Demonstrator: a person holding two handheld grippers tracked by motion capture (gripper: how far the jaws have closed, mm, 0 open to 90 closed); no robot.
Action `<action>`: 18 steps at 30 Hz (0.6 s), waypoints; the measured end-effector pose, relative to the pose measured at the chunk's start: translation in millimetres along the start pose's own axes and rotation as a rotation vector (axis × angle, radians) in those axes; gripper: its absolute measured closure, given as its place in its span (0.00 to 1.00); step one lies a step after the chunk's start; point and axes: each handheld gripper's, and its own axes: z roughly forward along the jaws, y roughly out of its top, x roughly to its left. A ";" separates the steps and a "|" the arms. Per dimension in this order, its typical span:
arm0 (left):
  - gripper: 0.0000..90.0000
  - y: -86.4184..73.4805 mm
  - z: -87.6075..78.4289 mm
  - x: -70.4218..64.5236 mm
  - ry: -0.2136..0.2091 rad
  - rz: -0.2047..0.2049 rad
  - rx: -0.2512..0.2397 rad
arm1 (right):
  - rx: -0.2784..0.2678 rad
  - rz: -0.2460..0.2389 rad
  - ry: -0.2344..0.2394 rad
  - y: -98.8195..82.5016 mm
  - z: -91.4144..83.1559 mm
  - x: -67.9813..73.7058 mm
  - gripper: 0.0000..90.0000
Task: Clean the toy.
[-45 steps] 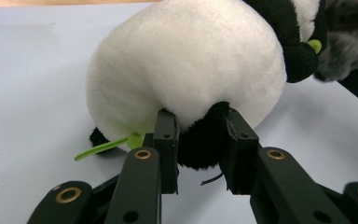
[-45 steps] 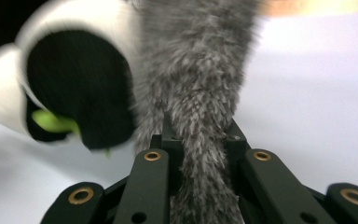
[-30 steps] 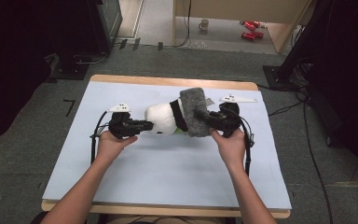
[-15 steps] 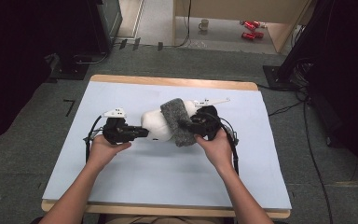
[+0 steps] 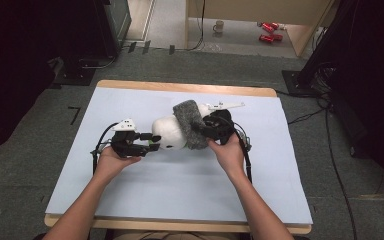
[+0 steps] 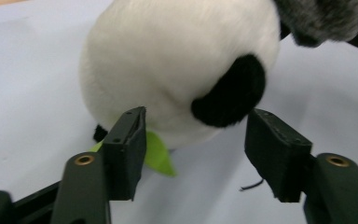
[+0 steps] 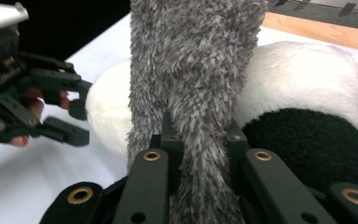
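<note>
A white plush panda (image 5: pixel 166 134) with black patches lies mid-table. A grey fuzzy cloth (image 5: pixel 189 122) is draped over its right part. My right gripper (image 5: pixel 200 131) is shut on that cloth, and the right gripper view has the grey pile (image 7: pixel 196 70) pinched between the jaws with the panda (image 7: pixel 307 79) behind it. My left gripper (image 5: pixel 152 142) sits at the panda's left end. Its jaws have just been opening and now stand apart in front of the white body (image 6: pixel 177 70), a black patch (image 6: pixel 230 91) and a green leaf (image 6: pixel 158 156), with the pads off the plush.
The table (image 5: pixel 280 200) is covered by a pale blue sheet with a wooden edge at the back. Cables trail from both grippers. On the floor beyond stand a mug (image 5: pixel 219 25), red objects (image 5: pixel 267 32) and dark equipment to both sides.
The left jaws opened and let go of the panda. The right gripper carried the grey cloth leftward and a little down, and the panda shifted left with it.
</note>
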 end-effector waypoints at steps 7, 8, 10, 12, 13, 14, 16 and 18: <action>0.38 -3.7 13.6 10.3 0.029 -0.004 -0.056 | -0.026 0.031 0.007 7.2 6.7 -7.4 0.86; 0.37 -3.8 15.1 11.4 0.026 -0.015 -0.067 | -0.029 0.035 0.007 7.5 7.4 -8.5 0.86; 0.35 -4.3 18.6 14.0 0.022 -0.029 -0.083 | -0.039 0.049 0.010 8.3 8.8 -10.9 0.85; 0.31 -4.9 22.4 15.1 0.025 -0.040 -0.095 | -0.052 0.069 0.019 8.5 9.5 -12.8 0.85; 0.31 -5.1 23.6 15.4 0.027 -0.045 -0.100 | -0.057 0.076 0.022 8.3 9.6 -13.0 0.85; 0.32 -5.1 24.2 15.4 0.029 -0.047 -0.107 | -0.061 0.076 0.024 8.1 9.5 -12.5 0.85; 0.39 -4.8 24.2 14.5 0.031 -0.033 -0.110 | -0.065 0.075 0.023 7.4 7.7 -10.6 0.86; 0.54 -3.8 23.7 12.5 0.036 -0.037 -0.112 | -0.065 0.091 0.040 6.8 4.6 -8.6 0.88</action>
